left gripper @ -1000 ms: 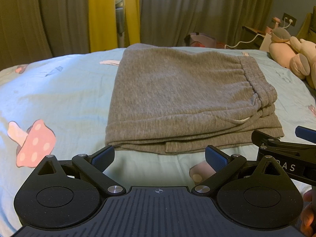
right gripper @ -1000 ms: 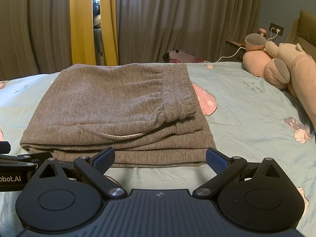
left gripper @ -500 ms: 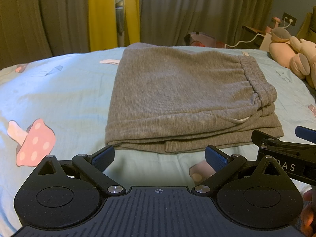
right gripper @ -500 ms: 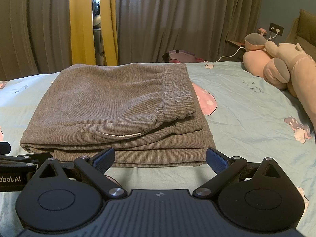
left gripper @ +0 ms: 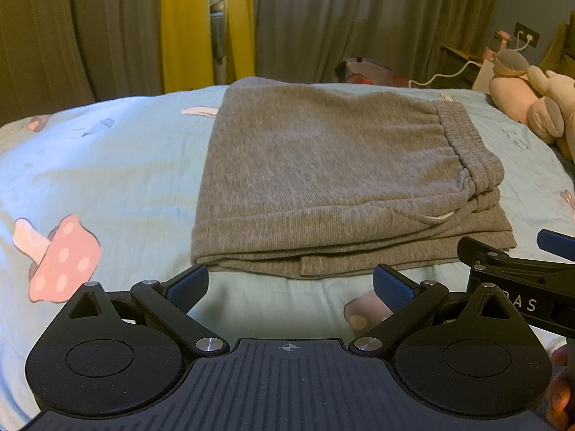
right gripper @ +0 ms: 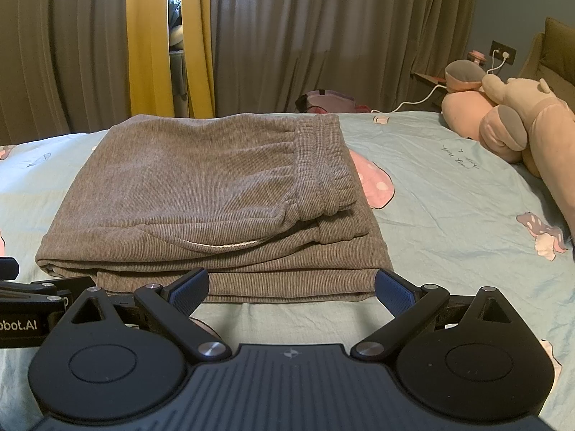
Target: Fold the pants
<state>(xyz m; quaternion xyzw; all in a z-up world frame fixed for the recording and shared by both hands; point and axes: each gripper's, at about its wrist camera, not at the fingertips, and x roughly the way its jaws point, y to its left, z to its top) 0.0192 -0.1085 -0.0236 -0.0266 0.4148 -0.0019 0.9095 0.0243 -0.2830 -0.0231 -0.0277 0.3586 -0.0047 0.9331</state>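
Observation:
Grey ribbed pants (left gripper: 323, 179) lie folded into a flat stack on the bed, waistband on the right side, folded edges toward me. In the right wrist view the same pants (right gripper: 201, 197) fill the middle, elastic waistband at their right. My left gripper (left gripper: 290, 283) stands open just short of the near edge of the stack, nothing between its blue pads. Open and empty too, my right gripper (right gripper: 291, 287) sits at the near edge of the pants. Each gripper shows at the side of the other's view.
The light blue sheet (left gripper: 107, 179) carries pink mushroom prints (left gripper: 61, 258). Plush toys (right gripper: 503, 129) lie at the right side of the bed. Grey and yellow curtains (right gripper: 151, 43) hang behind, with a bag (right gripper: 327, 100) and a white cable beyond the far edge.

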